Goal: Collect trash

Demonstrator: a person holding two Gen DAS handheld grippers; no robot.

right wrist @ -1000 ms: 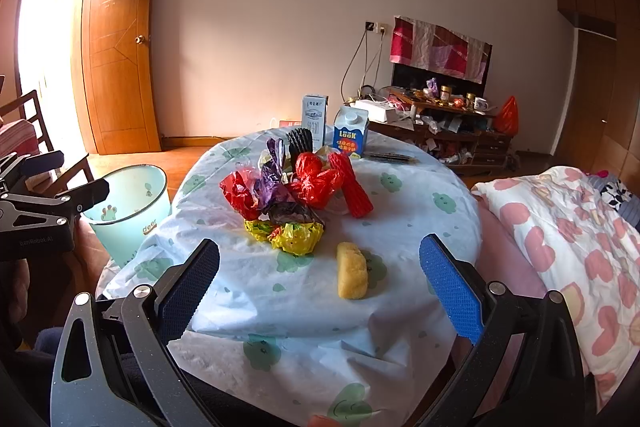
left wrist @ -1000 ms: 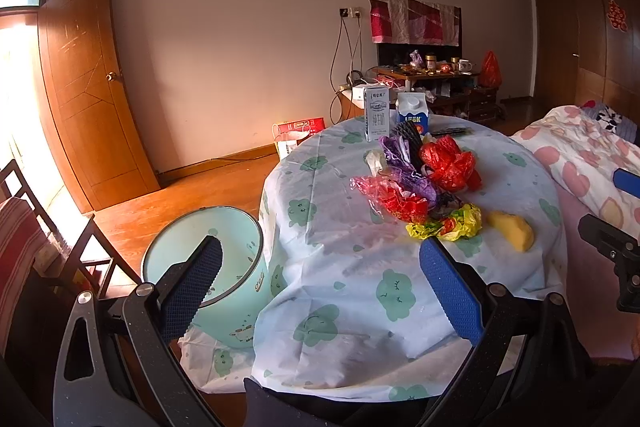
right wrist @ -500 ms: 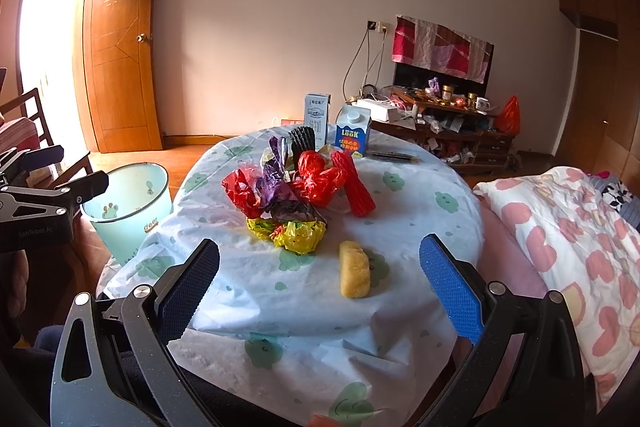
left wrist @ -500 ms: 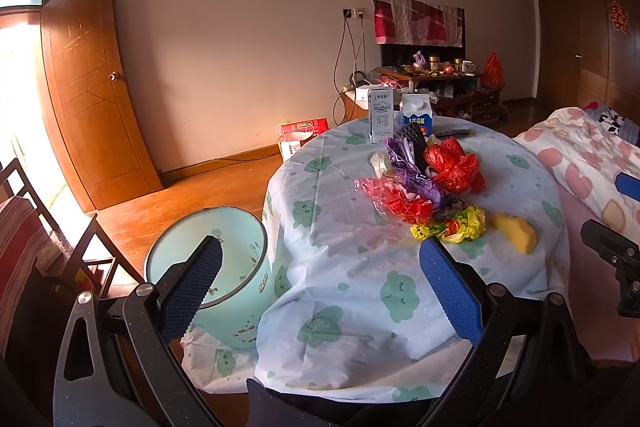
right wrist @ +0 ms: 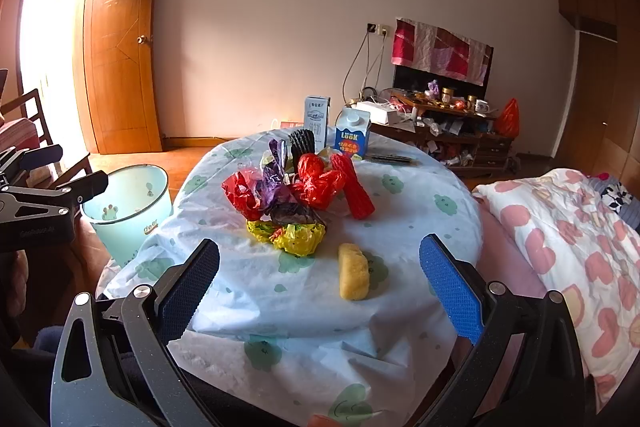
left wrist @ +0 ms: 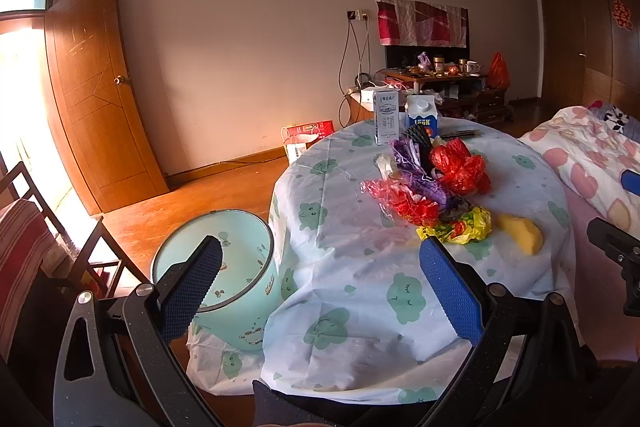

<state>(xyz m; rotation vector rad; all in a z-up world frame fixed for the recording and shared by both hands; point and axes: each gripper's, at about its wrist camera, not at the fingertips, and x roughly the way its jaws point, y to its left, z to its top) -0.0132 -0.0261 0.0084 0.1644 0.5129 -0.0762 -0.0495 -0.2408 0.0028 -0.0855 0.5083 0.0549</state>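
Both the left gripper and the right gripper are spread wide, holding nothing. The crumpled wrappers look light, soft and crackly; pinch a raised fold.

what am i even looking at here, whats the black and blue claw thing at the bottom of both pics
Each claw is a hand-held two-finger gripper with a camera looking forward along its blue fingers; a person holds one in each hand. One picture is from the left gripper, the other from the right gripper. Both are open and hold nothing. Ahead is a round table under a cloud-print cloth. On it lie crumpled wrappers: red, purple, yellow; also a yellow sponge-like block, and two cartons stand at the far edge. A pale green bin stands on the floor by the table's left side.
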